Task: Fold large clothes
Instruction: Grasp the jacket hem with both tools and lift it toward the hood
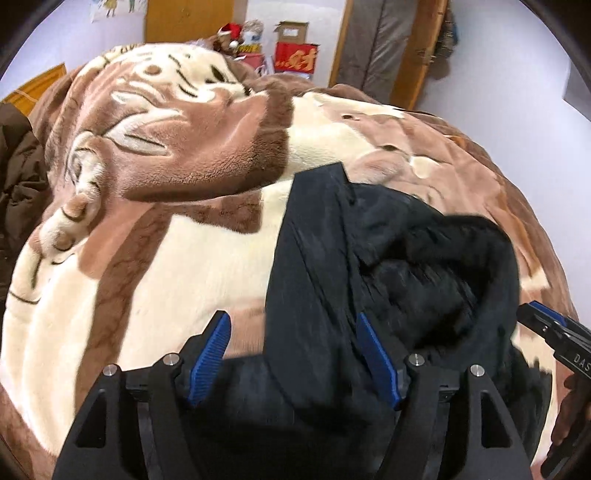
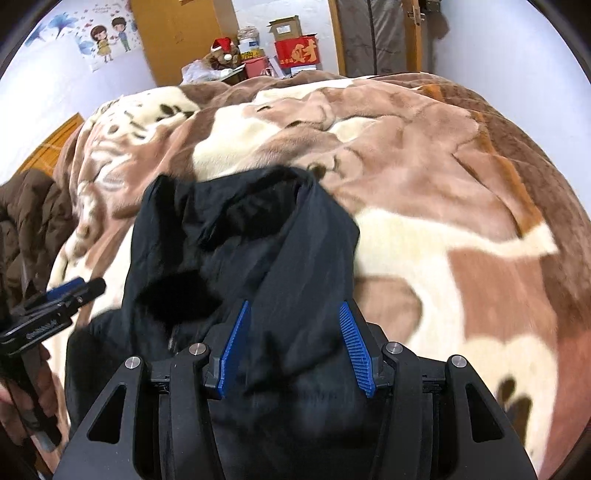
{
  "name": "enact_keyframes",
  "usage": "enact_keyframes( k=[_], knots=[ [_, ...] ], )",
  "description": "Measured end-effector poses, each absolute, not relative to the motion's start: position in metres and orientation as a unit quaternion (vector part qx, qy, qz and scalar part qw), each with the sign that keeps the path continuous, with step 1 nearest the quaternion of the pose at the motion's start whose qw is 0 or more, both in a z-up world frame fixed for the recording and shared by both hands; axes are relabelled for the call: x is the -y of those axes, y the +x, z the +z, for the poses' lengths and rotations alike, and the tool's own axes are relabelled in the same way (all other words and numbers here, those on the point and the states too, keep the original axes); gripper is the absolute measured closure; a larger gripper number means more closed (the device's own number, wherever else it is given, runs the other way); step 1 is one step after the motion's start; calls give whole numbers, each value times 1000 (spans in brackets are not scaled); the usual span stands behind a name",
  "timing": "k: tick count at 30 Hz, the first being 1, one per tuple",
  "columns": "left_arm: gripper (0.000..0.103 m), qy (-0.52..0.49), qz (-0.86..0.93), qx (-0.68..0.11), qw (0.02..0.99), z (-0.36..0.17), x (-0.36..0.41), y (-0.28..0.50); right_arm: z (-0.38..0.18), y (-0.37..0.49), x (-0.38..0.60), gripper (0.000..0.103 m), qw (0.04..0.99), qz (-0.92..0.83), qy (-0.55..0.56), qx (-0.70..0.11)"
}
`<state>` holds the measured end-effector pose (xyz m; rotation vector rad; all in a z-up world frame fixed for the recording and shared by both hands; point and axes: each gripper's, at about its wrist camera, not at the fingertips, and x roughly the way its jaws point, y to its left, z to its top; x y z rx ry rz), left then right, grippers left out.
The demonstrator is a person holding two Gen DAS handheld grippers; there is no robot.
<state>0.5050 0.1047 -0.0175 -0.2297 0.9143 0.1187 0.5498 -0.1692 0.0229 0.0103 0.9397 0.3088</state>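
A black jacket with a dark fleece lining (image 1: 388,266) lies bunched on a brown and cream plush blanket (image 1: 166,258). It also shows in the right wrist view (image 2: 240,251). My left gripper (image 1: 295,325) is open, its blue pads (image 1: 210,354) spread wide, with black jacket cloth lying between them. My right gripper (image 2: 295,325) is open too, with a fold of the jacket lying between its blue pads (image 2: 356,350). The right gripper shows at the right edge of the left wrist view (image 1: 554,332). The left gripper shows at the left edge of the right wrist view (image 2: 62,295).
A brown puffer coat (image 2: 26,214) lies at the blanket's left edge, also in the left wrist view (image 1: 18,177). Red boxes (image 2: 297,53), a cardboard box and a Santa hat toy (image 2: 221,48) stand behind the bed by a wooden cabinet (image 2: 177,33). A doorway (image 2: 373,33) is at the back right.
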Motion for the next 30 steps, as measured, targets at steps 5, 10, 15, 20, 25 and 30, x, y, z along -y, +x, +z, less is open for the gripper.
enact_keyframes(
  k=[5,10,15,20,25,30],
  knots=[
    [30,-118,57,-447,885,-26,-99,541,20,590,159,51,884,126,-32,-449],
    [83,-98,50,-466,878,-44,-90,565,0,622,157,52,865,98,-52,-490],
    [100,-96,38,-453,886,-39,-93,545,13,604,161,94,872,123,-34,-472],
    [100,-125,21,-401,907,-1,-102,494,57,551,168,94,895,148,-20,-420],
    [100,-156,4,-365,918,30,-108,423,92,480,183,95,907,176,1,-382],
    [100,-159,3,-363,918,30,-106,355,92,411,206,95,906,180,39,-381]
  ],
)
